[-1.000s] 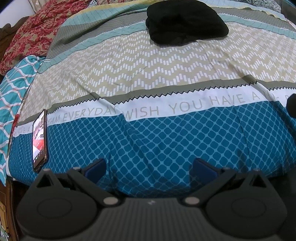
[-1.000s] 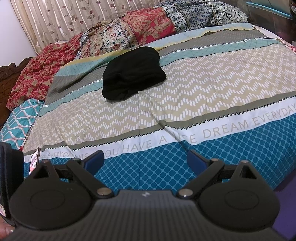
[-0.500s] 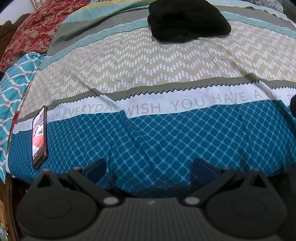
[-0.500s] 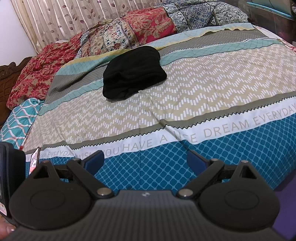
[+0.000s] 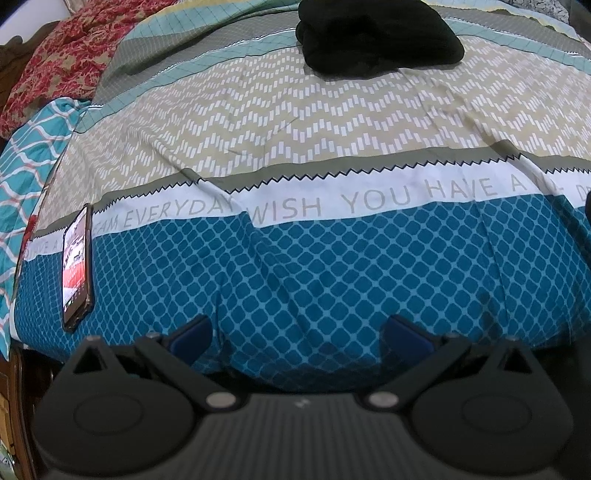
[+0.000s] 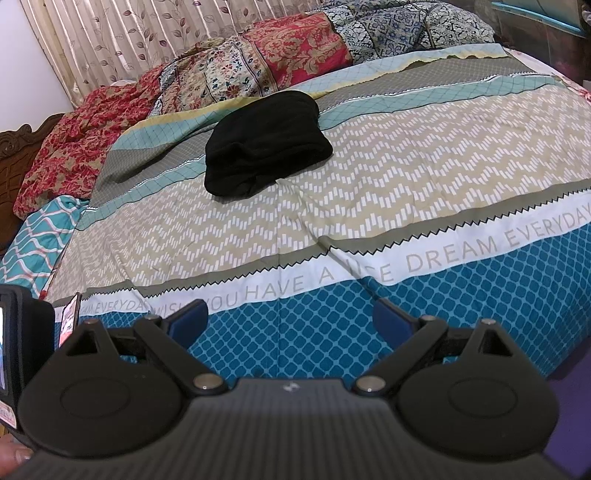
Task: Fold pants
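1. Nearest the cameras, the left gripper (image 5: 297, 332) hangs over the bed's near edge with its blue-padded fingers (image 5: 192, 332) spread wide and nothing between them.
2. The right gripper (image 6: 290, 321) sits the same way — fingers far apart, empty, above the blue diamond-patterned band of the bedsheet (image 6: 424, 192).
3. At the left edge of the right wrist view, part of the other gripper's black body shows, and a fingertip is just visible at the bottom corner.
4. A phone (image 5: 77, 271) lies on the sheet near the bed's left edge, screen lit, straddling the blue band and the white lettered stripe.
5. That white stripe carries grey words, "WISH YOU HAVE A", running across the bed beyond both grippers.
6. Further on comes a beige zigzag band, lightly creased.
7. The pants (image 6: 266, 144) — a black bundle, folded into a compact heap — rest on the far side of the zigzag band, well apart from both grippers; in the left wrist view they (image 5: 376, 40) sit near the top, right of centre.
8. Behind them, red and blue floral quilts (image 6: 258, 66) pile up along the far edge.
9. A leaf-print curtain (image 6: 129, 33) hangs beyond.
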`<state>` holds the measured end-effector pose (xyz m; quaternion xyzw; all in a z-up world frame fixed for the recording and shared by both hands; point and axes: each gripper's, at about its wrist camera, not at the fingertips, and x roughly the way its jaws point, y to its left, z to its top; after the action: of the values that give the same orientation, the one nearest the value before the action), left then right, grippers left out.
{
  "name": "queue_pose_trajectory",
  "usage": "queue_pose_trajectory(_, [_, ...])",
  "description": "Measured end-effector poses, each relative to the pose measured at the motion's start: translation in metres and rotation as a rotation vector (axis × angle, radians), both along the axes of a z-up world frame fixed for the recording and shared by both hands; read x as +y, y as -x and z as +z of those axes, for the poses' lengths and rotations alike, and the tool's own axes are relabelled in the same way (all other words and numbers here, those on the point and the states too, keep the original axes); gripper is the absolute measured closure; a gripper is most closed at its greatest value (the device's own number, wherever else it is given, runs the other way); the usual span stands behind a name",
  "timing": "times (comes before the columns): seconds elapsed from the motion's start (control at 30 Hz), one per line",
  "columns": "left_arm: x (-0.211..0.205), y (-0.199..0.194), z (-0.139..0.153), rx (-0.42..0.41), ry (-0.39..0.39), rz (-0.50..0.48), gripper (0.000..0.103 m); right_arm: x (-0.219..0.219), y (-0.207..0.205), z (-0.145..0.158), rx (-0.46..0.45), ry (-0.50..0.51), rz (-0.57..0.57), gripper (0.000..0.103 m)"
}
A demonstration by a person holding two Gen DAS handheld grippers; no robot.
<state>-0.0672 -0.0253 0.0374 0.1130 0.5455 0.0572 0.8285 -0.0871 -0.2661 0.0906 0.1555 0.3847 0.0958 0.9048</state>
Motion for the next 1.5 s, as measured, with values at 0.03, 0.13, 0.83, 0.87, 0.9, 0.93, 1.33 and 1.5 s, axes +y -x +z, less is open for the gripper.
queue_pose_trajectory(0.03, [0.0000, -0.0001, 0.0000, 0.000, 0.000, 0.000, 0.000, -0.0008, -0.0004, 0.0002, -0.001, 0.000, 0.000, 0.006])
queue_pose_trajectory(0.13, [0.0002, 0.0003, -0.0003, 0.002, 0.002, 0.002, 0.000, -0.0011, -0.0005, 0.0002, -0.001, 0.000, 0.000, 0.006])
queue_pose_trajectory(0.83, [0.0008, -0.0018, 0.0000, 0.006, -0.006, 0.002, 0.000, -0.0068, -0.0036, 0.0030, -0.004, -0.006, -0.003, 0.006])
queue_pose_trajectory(0.87, [0.0011, -0.0017, 0.0003, 0.006, -0.006, 0.001, 0.000, -0.0068, -0.0036, 0.0029, -0.004, -0.006, -0.003, 0.006])
queue_pose_trajectory(0.9, [0.0008, -0.0017, 0.0000, 0.005, -0.006, 0.001, 0.000, -0.0068, -0.0036, 0.0029, -0.004, -0.006, -0.003, 0.006])
queue_pose_trajectory(0.93, [0.0008, -0.0016, 0.0001, 0.004, -0.007, 0.000, 0.000, -0.0069, -0.0037, 0.0029, -0.004, -0.006, -0.003, 0.006])
queue_pose_trajectory(1.33, [0.0010, -0.0037, -0.0019, 0.006, -0.011, 0.010, 0.000, -0.0082, -0.0068, 0.0020, 0.003, -0.013, -0.010, 0.006])
queue_pose_trajectory(1.5, [0.0010, -0.0045, -0.0031, 0.010, -0.014, 0.011, 0.000, -0.0073, -0.0074, 0.0003, 0.006, -0.016, -0.013, 0.006])
